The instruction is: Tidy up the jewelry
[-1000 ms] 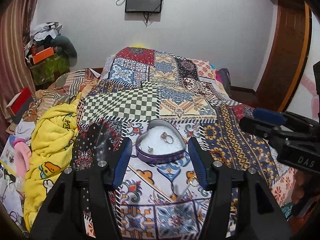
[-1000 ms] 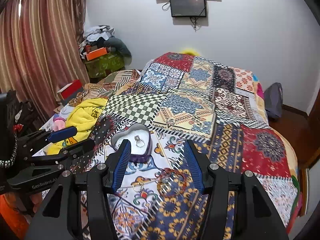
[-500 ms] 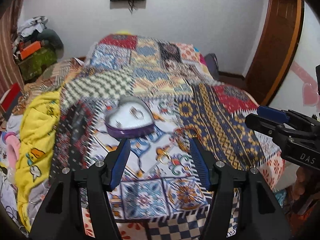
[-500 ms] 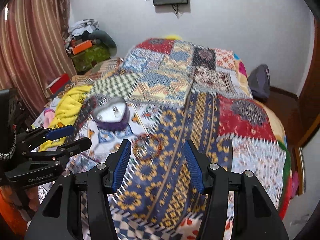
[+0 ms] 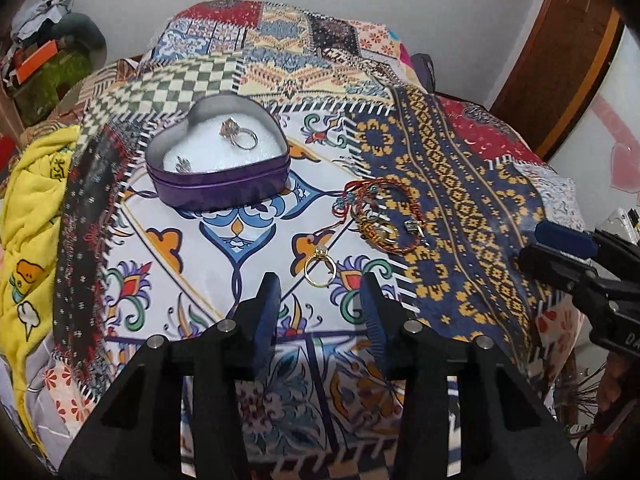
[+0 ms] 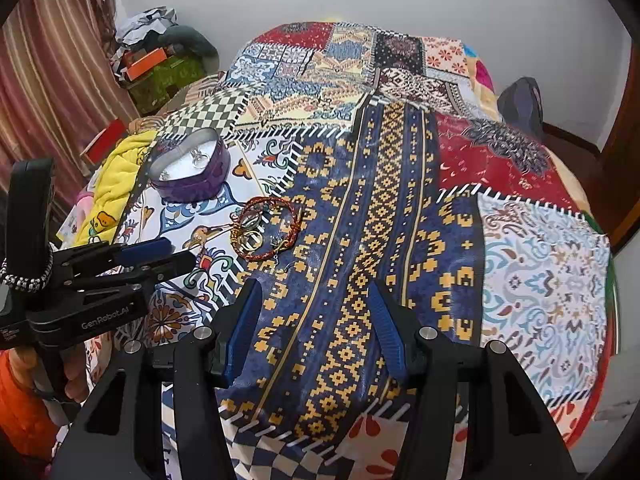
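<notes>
A purple heart-shaped tin (image 5: 218,184) with white padding lies open on the patchwork bedspread, also in the right wrist view (image 6: 188,172). It holds a silver ring (image 5: 239,136) and a small silver piece (image 5: 183,165). A gold ring (image 5: 319,270) lies on the cloth just ahead of my open, empty left gripper (image 5: 320,304). To its right lies a pile of red-gold bracelets and rings (image 5: 384,220), also seen from the right (image 6: 266,232). My right gripper (image 6: 316,316) is open and empty over the blue-and-yellow patch, right of the pile.
The patchwork bedspread (image 6: 400,184) covers the bed. A yellow blanket (image 5: 28,216) lies at the left edge. Boxes and clothes (image 6: 160,64) are stacked by the curtain at far left. A dark bag (image 6: 520,100) and a wooden door frame (image 5: 568,56) are on the right.
Both grippers have tilted down and moved closer to the bed. The left gripper shifted right from the tin to the gold ring. The right gripper moved right, past the bracelet pile.
</notes>
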`<action>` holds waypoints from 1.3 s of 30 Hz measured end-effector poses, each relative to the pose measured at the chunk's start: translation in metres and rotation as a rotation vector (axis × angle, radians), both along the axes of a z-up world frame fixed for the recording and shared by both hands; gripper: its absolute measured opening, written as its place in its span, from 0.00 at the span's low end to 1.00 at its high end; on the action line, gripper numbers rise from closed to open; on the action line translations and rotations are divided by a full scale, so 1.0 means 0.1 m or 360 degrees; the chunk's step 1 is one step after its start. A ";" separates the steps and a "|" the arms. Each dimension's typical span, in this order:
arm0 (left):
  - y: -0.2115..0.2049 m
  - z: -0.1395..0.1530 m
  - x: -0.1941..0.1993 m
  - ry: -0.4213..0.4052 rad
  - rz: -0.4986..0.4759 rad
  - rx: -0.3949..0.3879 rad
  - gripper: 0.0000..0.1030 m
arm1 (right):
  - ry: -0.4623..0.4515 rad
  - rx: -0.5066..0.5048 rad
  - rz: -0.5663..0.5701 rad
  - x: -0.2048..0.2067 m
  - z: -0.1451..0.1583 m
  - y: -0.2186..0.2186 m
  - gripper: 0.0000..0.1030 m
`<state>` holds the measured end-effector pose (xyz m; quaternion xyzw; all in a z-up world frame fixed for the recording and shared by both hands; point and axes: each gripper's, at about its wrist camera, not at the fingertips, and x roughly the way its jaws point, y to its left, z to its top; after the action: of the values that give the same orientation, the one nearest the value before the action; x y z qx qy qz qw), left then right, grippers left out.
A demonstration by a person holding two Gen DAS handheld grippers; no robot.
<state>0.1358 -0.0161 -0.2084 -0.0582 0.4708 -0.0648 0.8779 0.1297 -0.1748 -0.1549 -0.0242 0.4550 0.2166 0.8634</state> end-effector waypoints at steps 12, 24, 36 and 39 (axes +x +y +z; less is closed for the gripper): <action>-0.13 -0.13 0.10 -0.0029 -0.0002 0.0044 0.20 | 0.0072 0.0011 0.0034 0.13 -0.15 0.05 0.50; 0.03 -0.15 0.13 -0.0007 0.0049 -0.0100 0.00 | 0.0130 0.0089 0.0118 0.29 -0.22 0.27 0.50; 0.09 -0.09 0.08 0.0013 0.0000 -0.0115 0.08 | 0.0120 0.0183 0.0147 0.39 -0.22 0.38 0.21; 0.07 -0.10 0.13 0.0016 -0.0017 -0.0110 0.10 | 0.0133 0.0176 0.0152 0.41 -0.25 0.41 0.17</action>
<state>0.1486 -0.0094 -0.2187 -0.0864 0.4731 -0.0854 0.8726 0.1703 -0.1335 -0.1800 0.0110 0.4762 0.2832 0.8324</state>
